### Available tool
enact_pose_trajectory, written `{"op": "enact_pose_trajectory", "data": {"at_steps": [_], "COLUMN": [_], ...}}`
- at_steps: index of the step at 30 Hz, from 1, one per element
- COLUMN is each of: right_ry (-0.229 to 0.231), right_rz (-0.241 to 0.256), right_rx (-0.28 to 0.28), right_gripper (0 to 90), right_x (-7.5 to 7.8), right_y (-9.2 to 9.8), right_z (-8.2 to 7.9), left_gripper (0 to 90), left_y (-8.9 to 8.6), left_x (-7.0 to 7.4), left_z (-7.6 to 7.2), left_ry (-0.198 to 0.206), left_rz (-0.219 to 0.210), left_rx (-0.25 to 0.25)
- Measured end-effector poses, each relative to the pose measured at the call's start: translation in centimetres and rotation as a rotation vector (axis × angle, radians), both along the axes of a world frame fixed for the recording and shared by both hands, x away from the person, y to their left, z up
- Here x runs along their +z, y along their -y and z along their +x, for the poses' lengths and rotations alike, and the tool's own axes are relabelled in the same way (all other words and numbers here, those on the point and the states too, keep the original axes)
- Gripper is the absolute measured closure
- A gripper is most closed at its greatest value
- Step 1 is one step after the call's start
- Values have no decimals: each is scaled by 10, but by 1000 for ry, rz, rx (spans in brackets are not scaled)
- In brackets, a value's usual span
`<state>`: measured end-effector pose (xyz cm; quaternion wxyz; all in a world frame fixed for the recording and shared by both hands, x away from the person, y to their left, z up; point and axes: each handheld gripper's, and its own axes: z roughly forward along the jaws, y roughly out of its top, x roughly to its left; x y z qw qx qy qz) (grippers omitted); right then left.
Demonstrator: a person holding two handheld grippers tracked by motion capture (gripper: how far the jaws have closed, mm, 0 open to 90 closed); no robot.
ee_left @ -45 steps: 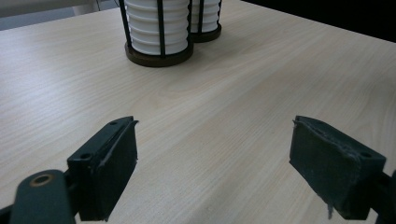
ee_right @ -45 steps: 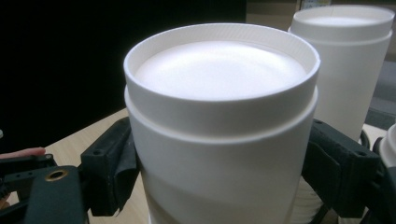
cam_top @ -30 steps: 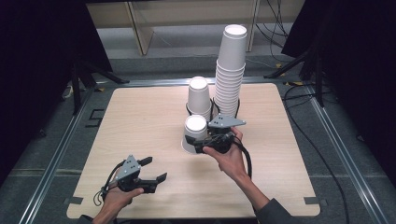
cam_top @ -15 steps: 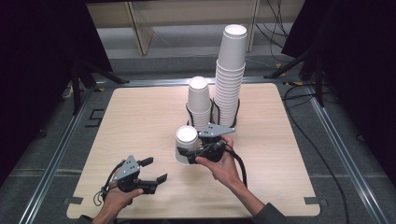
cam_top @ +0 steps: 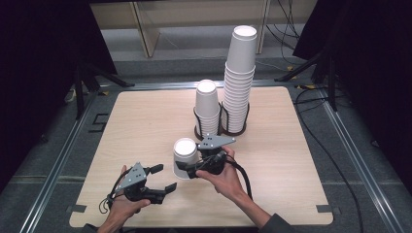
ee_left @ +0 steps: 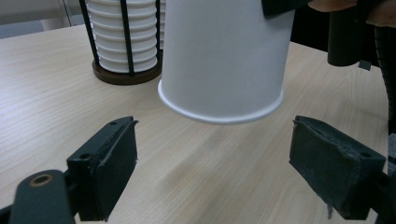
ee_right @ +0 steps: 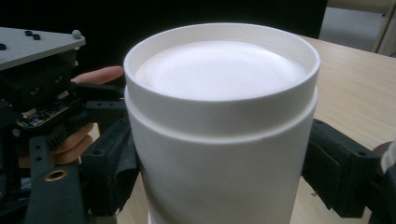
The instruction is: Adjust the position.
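A white paper cup (cam_top: 184, 158) hangs upside down just above the wooden table (cam_top: 291, 160), with my right gripper (cam_top: 187, 170) shut on its sides. In the right gripper view the cup's recessed base (ee_right: 219, 70) faces up between the two black pads (ee_right: 341, 172). My left gripper (cam_top: 164, 178) stands open near the front edge, just left of the cup. In the left gripper view the cup's rim (ee_left: 222, 114) floats over the table ahead of the wide-apart jaws of my left gripper (ee_left: 229, 172), with nothing between them.
Two wire holders stand at the back middle of the table. One carries a short stack of cups (cam_top: 206, 104), the other a tall stack (cam_top: 239, 73). The short stack's holder (ee_left: 122, 39) shows behind the held cup. Dark floor and metal rails surround the table.
My right gripper has carried the cup away from the holders, toward the front left and closer to my left gripper. The left gripper has shifted slightly right and stays open.
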<state>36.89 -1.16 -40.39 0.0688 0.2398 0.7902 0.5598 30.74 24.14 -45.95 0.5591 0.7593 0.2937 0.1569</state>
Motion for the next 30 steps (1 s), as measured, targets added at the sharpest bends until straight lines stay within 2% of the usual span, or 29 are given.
{"op": "enact_pose_trajectory", "data": {"at_steps": [3,4,6,7,11,12,13,14,16,18,20,22,23,25,28,29,30], "right_ry": [6,-7,-11,-5,-18,-17,-19,-17,-23,-23,-28,-24,-31,-34,-32,-34,-31], "right_rz": [3,18,1,11,20,37,23,30,43,30,45,46,43,58,48,49,51], "right_rx": [21,36,34,41,62,74,71,71,85,86,97,98,103,116,121,123,124], "right_gripper": [195,195,195,196,196,196,196,196,197,197,198,198,198,198,198,198,198], "right_x": [-1,-2,-2,-3,-3,-4,-4,-4,-5,-5,-5,-5,-5,-5,-5,-5,-5], "right_y": [-4,-7,-9,-13,-17,-19,-20,-22,-26,-26,-30,-31,-31,-33,-34,-34,-34], "right_z": [-2,-2,-5,-6,-8,-8,-10,-11,-14,-15,-17,-17,-18,-19,-20,-20,-20], "left_gripper": [148,148,148,147,146,138,127,117,78,69,69,57,57,53,53,54,55], "left_y": [1,2,4,4,6,6,6,6,6,7,7,7,9,9,9,7,7], "left_x": [0,-1,-1,0,-1,-1,0,0,0,0,0,1,-1,-1,0,1,1], "left_z": [0,0,0,0,0,0,-1,0,0,0,0,-1,0,0,-1,-1,-1], "left_ry": [-3,4,8,18,23,18,-2,-14,-1,-2,-6,-8,0,2,-5,-14,-17], "left_rz": [0,-4,-18,0,-9,-20,-34,-47,-39,-48,-51,-38,-55,-59,-68,-48,-54], "left_rx": [3,-9,-10,-11,-23,-31,-29,-30,-34,-36,-41,-40,-48,-51,-49,-45,-42]}}
